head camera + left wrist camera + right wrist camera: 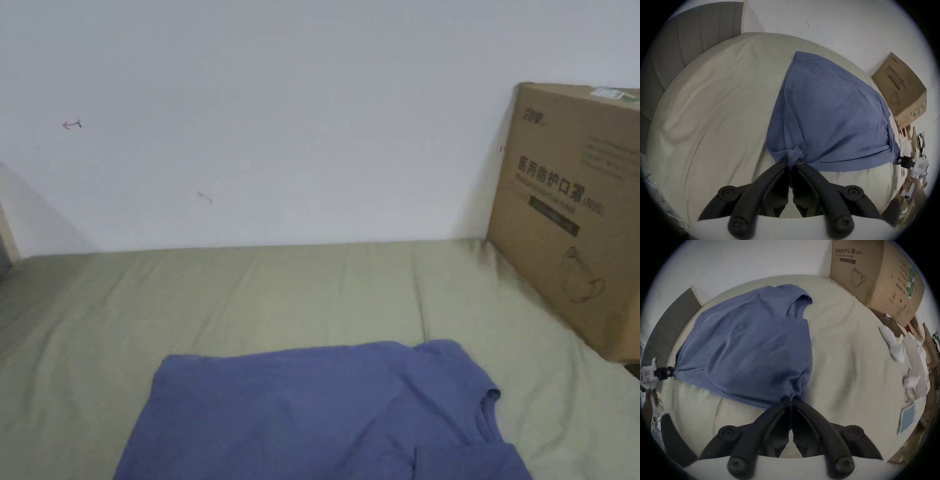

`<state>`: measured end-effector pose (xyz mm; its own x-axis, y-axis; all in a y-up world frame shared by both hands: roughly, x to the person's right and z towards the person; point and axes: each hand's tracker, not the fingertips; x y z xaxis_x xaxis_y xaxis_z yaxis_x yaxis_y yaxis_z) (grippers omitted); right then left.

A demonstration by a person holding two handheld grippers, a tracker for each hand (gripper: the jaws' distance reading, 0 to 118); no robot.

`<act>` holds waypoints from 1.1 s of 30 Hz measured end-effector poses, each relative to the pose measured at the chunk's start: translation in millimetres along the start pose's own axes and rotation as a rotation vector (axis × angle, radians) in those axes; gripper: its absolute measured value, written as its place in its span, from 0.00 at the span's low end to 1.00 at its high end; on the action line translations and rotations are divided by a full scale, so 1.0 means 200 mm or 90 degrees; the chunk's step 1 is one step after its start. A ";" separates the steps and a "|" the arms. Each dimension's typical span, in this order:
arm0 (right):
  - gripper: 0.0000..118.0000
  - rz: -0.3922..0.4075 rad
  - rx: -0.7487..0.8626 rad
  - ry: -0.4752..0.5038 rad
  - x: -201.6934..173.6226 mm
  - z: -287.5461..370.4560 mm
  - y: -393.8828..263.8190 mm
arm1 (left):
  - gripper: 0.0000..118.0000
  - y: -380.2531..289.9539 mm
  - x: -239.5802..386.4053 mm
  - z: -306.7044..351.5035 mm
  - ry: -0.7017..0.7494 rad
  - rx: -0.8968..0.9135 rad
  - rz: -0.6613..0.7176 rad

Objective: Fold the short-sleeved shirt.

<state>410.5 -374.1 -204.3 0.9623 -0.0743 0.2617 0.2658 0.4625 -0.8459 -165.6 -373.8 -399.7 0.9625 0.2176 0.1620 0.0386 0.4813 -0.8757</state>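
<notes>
Both jaws of the left gripper point(791, 162) and right gripper point(791, 398) are clamped on bunched corners of the blue short-sleeved shirt point(325, 412), spread on the bed point(281, 294). Soft, light fabric is judged best gripped at corners.

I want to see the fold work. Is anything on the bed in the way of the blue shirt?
Nothing visible is. Both hand-held grippers, left and right, already pinch the blue shirt. The bed sheet beyond it lies bare; the cardboard box stands off to the side.
</notes>
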 end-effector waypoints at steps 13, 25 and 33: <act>0.02 -0.070 -0.207 0.037 0.04 0.22 -0.30 | 0.02 -0.26 -0.03 0.30 0.019 -0.124 -0.067; 0.93 -0.071 -0.149 -0.030 -0.02 0.39 -0.33 | 0.93 -0.24 0.01 0.52 -0.040 -0.046 -0.091; 0.92 -0.053 0.232 0.031 -0.32 0.79 -0.21 | 0.92 -0.17 0.27 0.89 -0.114 0.194 -0.113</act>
<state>328.5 -249.5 -112.3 0.9420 -0.1635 0.2931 0.3143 0.7361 -0.5995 -163.2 -227.4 -281.4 0.8853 0.2400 0.3984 0.0925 0.7486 -0.6565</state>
